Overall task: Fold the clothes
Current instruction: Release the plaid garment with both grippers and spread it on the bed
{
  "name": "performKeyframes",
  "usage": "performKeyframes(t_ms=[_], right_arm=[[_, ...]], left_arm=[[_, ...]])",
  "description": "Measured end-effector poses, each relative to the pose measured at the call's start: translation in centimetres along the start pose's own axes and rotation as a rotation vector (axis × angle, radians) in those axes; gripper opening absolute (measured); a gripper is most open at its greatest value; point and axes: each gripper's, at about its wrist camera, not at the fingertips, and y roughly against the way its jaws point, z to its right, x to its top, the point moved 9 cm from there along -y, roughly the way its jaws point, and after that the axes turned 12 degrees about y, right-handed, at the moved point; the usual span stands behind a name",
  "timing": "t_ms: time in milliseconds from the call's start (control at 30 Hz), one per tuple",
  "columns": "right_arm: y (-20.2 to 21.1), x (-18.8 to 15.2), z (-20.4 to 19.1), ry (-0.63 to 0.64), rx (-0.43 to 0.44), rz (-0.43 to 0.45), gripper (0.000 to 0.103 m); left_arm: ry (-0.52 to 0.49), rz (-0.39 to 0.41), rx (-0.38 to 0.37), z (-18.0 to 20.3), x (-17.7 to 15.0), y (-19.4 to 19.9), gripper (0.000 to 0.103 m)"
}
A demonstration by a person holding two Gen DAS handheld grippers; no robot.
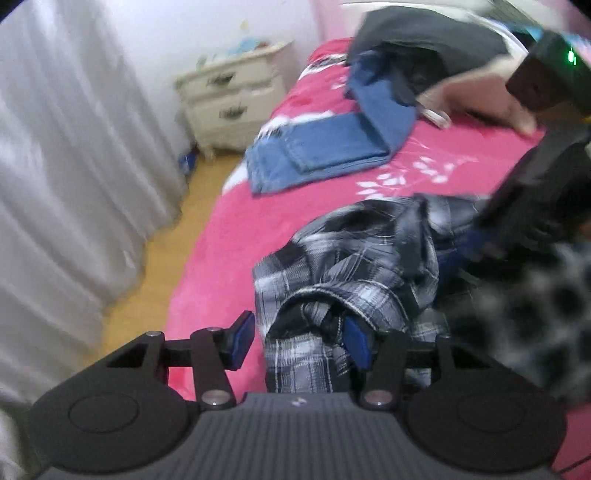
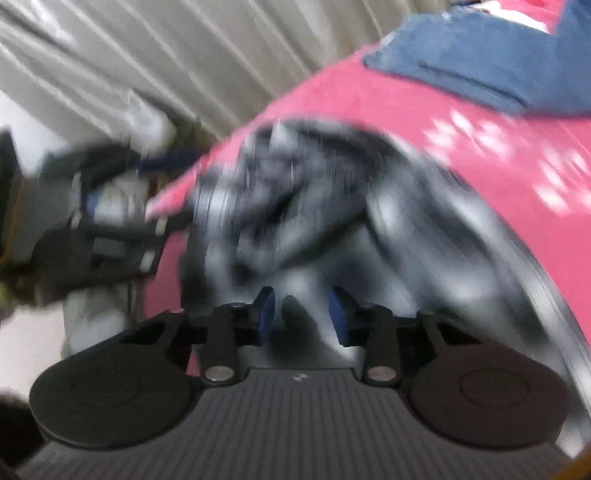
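Left wrist view: the left gripper point(image 1: 299, 343) is hanging over a crumpled plaid shirt point(image 1: 354, 266) with its jaws about half open, one blue pad clear of the cloth and the other lying against or behind a fold; no pinch is showing, so nothing is being gripped. The shirt is lying in a heap on the near part of the pink bedspread point(image 1: 229, 236), still to be spread and folded. Beyond it, folded blue jeans point(image 1: 325, 147) are resting flat, judged finished, and a dark garment point(image 1: 424, 33) is piled farther off, judged still waiting. The task is therefore appearing partly done. Right wrist view, heavily blurred: the right gripper point(image 2: 301, 317) is pointing into the same plaid heap with jaws narrowly parted and a fold of cloth between them; whether the pads are pressing it cannot be told. A white nightstand point(image 1: 232, 99) and curtain point(image 1: 74, 147) are standing beyond the bed.
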Motion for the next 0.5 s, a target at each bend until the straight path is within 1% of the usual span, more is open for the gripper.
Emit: performKeyframes(t_ms=[100, 167, 233, 300, 333, 367, 400, 433, 467, 500], right_arm=[[1.2, 4.0, 1.8, -0.086, 0.031, 0.216, 0.030], [2.1, 5.2, 3.3, -0.152, 0.031, 0.319, 0.031], [2.5, 5.2, 4.7, -0.193, 0.047, 0.347, 0.032], [3.7, 4.8, 4.9, -0.159, 0.058, 0.361, 0.033], [4.3, 4.7, 4.7, -0.123, 0.063, 0.373, 0.035], [4.8, 4.6, 4.5, -0.086, 0.069, 0.387, 0.039], [5.0, 4.8, 4.0, -0.051, 0.076, 0.395, 0.048], [5.0, 5.1, 3.5, -0.016, 0.083, 0.401, 0.054], [5.0, 5.4, 3.0, 0.018, 0.090, 0.406, 0.055], [4.4, 5.7, 2.4, 0.058, 0.088, 0.401, 0.055]], left_arm=[[0.127, -0.067, -0.089, -1.4, -0.4, -0.3, 0.058], [0.186, -0.102, -0.116, -2.2, -1.0, -0.7, 0.060], [0.214, -0.126, -0.120, -2.8, -1.6, -1.0, 0.060], [0.216, -0.124, -0.122, -3.0, -1.9, -1.1, 0.060], [0.215, -0.121, -0.127, -3.0, -1.9, -1.1, 0.056], [0.213, -0.116, -0.133, -2.9, -2.0, -1.1, 0.048], [0.209, -0.113, -0.136, -2.8, -2.1, -1.0, 0.046], [0.202, -0.108, -0.129, -2.8, -2.2, -1.0, 0.041], [0.194, -0.102, -0.119, -2.7, -2.4, -0.9, 0.037], [0.186, -0.097, -0.109, -2.7, -2.5, -0.9, 0.035]])
